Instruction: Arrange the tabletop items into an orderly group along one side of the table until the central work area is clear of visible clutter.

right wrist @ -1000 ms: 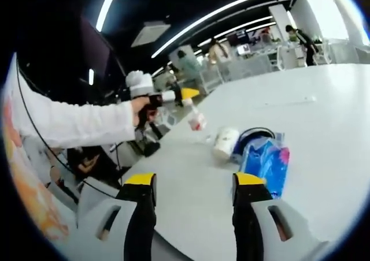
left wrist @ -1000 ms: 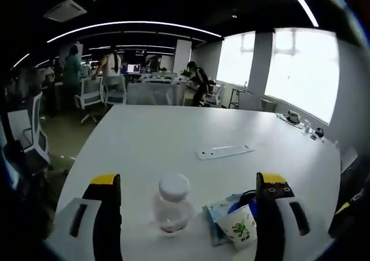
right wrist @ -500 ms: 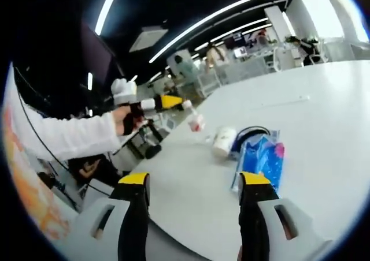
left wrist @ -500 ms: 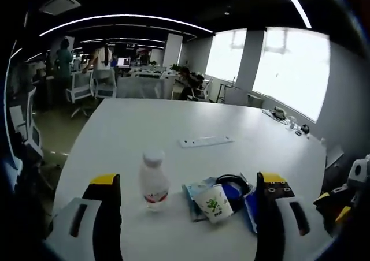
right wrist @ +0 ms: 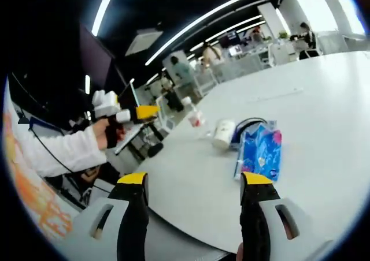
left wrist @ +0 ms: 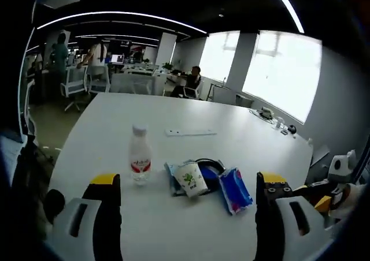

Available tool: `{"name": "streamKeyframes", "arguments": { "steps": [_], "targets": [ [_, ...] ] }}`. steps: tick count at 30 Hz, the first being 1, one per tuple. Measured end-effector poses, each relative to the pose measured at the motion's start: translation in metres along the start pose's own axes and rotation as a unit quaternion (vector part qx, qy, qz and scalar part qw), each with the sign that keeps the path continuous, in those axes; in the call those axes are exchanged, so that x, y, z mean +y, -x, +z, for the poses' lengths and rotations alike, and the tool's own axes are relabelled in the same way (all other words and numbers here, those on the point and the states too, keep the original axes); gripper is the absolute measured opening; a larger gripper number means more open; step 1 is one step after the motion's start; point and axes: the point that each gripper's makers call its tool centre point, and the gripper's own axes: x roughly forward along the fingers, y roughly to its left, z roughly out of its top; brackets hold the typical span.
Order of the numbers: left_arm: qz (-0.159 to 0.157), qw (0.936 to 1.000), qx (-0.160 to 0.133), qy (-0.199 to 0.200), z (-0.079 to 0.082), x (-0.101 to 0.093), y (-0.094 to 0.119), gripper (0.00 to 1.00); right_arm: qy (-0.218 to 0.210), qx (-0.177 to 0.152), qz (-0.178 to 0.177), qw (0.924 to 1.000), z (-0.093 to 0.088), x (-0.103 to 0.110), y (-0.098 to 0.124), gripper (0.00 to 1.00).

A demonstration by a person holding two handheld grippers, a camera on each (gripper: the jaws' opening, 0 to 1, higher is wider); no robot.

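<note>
While cup (left wrist: 191,178) hides headphones (left wrist: 211,167), tongs (left wrist: 188,187) apart.

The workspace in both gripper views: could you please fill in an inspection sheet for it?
Surface: white table, mostly bare.
Job's things: bottle upright near the front edge; paper cup on its side beside it; blue packet lying flat next to the cup.
Clutter: white strip lying farther back on the table.
Grippers: left gripper open, empty, short of the table; right gripper open, empty.
Cables: dark loop behind the cup, possibly a cable.
Surroundings: open office, chairs, people, bright windows.
</note>
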Motion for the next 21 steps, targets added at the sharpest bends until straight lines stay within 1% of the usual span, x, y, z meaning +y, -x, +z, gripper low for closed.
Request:
{"name": "streamKeyframes", "arguments": {
  "steps": [4, 7, 11, 13, 15, 17, 19, 21],
  "targets": [
    [0.0, 0.9999, -0.004, 0.014, -0.008, -0.002, 0.014, 1.0, -0.002, -0.002, -0.004, 1.0, -0.002, 0.004, 0.003, 0.62],
    [-0.004, 0.9998, -0.002, 0.018, -0.013, -0.005, 0.025, 1.0, 0.003, 0.002, -0.007, 1.0, -0.001, 0.004, 0.005, 0.62],
    [-0.009, 0.9998, -0.003, 0.017, -0.013, -0.007, 0.035, 1.0, 0.015, 0.005, -0.012, 0.9998, 0.003, 0.005, 0.007, 0.62],
    [-0.015, 0.9997, -0.007, 0.015, -0.01, -0.009, 0.038, 1.0, 0.025, 0.004, -0.016, 0.9996, 0.006, 0.001, 0.006, 0.62],
    [-0.024, 0.9996, -0.01, 0.008, -0.008, -0.013, 0.039, 1.0, 0.029, 0.002, -0.019, 0.9994, 0.01, -0.004, 0.004, 0.62],
    [-0.022, 0.9997, -0.003, -0.013, -0.01, -0.015, 0.037, 1.0, 0.025, 0.001, -0.023, 0.9994, 0.016, -0.012, 0.002, 0.61],
    [-0.017, 0.9997, 0.001, -0.02, -0.011, -0.017, 0.035, 1.0, 0.031, -0.002, -0.014, 0.9994, 0.024, -0.013, 0.0, 0.61],
    [-0.014, 0.9997, 0.0, -0.022, -0.009, -0.023, 0.033, 1.0, 0.045, 0.005, 0.0, 0.999, 0.03, -0.018, -0.003, 0.61]
  ]
}}
